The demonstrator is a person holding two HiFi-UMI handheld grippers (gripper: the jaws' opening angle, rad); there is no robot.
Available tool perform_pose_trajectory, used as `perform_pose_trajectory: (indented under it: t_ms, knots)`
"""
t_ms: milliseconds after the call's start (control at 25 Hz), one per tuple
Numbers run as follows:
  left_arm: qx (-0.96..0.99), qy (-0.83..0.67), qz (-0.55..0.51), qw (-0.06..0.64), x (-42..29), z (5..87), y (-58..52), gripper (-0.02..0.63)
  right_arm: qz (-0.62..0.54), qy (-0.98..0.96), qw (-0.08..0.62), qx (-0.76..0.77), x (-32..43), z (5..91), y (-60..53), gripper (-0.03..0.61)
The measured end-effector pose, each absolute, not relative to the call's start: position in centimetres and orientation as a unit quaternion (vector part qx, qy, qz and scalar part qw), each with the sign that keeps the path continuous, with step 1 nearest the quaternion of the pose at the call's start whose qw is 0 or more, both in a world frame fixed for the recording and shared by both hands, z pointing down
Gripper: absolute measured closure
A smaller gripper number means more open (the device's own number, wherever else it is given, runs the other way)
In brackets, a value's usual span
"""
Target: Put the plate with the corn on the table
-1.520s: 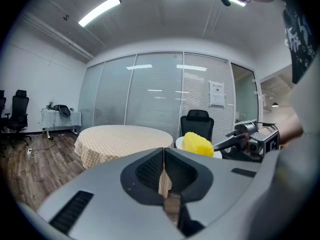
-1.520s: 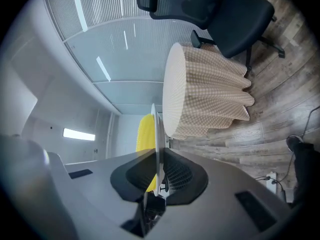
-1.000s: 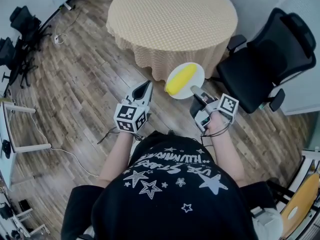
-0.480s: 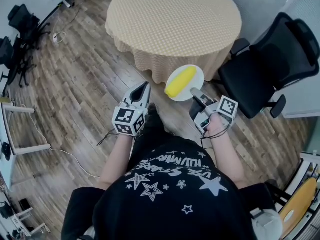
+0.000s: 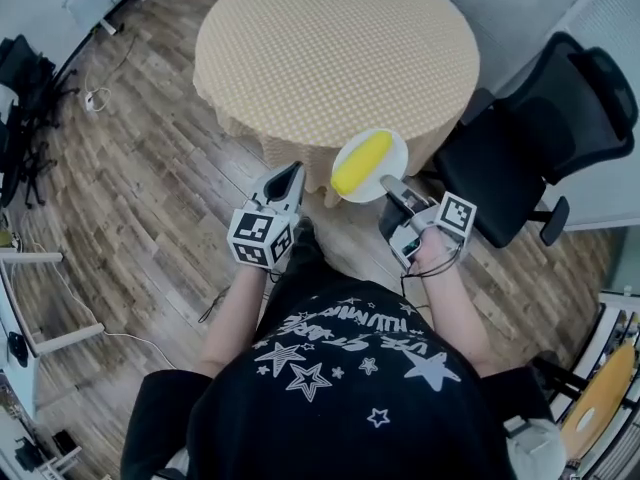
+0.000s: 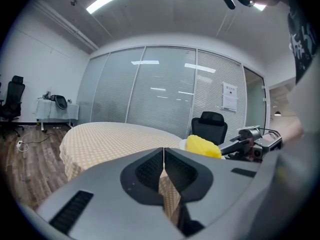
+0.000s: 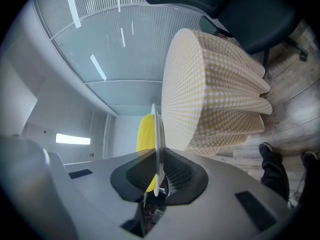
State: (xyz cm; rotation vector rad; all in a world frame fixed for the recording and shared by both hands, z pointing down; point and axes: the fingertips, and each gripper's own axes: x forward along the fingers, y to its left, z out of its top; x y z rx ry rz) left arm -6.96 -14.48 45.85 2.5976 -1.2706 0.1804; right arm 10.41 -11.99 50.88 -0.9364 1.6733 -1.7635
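A white plate (image 5: 385, 169) carries a yellow corn cob (image 5: 361, 162) and hangs in the air at the near edge of the round table (image 5: 330, 48) with a checked beige cloth. My right gripper (image 5: 387, 181) is shut on the plate's near rim. In the right gripper view the plate (image 7: 157, 149) shows edge-on between the jaws, with the corn (image 7: 146, 136) on its left side and the table (image 7: 200, 94) beyond. My left gripper (image 5: 291, 173) is shut and holds nothing, left of the plate. In the left gripper view the corn (image 6: 203, 146) sits at the right.
A black office chair (image 5: 530, 138) stands right of the table, close to my right arm. The wooden floor (image 5: 140, 178) spreads to the left, with cables and desk legs (image 5: 35, 258) at the far left. A second chair (image 6: 209, 126) shows behind the table.
I have stepped closer to the table: it fills more of the head view, and the plate with the corn now hangs at its near edge. Both grippers keep their state.
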Motion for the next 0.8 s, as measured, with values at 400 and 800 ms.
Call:
perform_pose_trajectory:
  t_ms: [400, 800]
  knots:
    - [0.907, -0.396, 0.068, 0.124, -8.6, 45.8, -22.4, 0.601, -0.641, 0.598, 0.294, -0.379, 9.2, 50.3, -18.9, 0.543]
    - [0.922, -0.36, 0.072, 0.121, -10.6, 46.2, -28.7, 0.601, -0.627, 0.571, 0.343, -0.405, 8.3, 50.5, -23.8, 0.543]
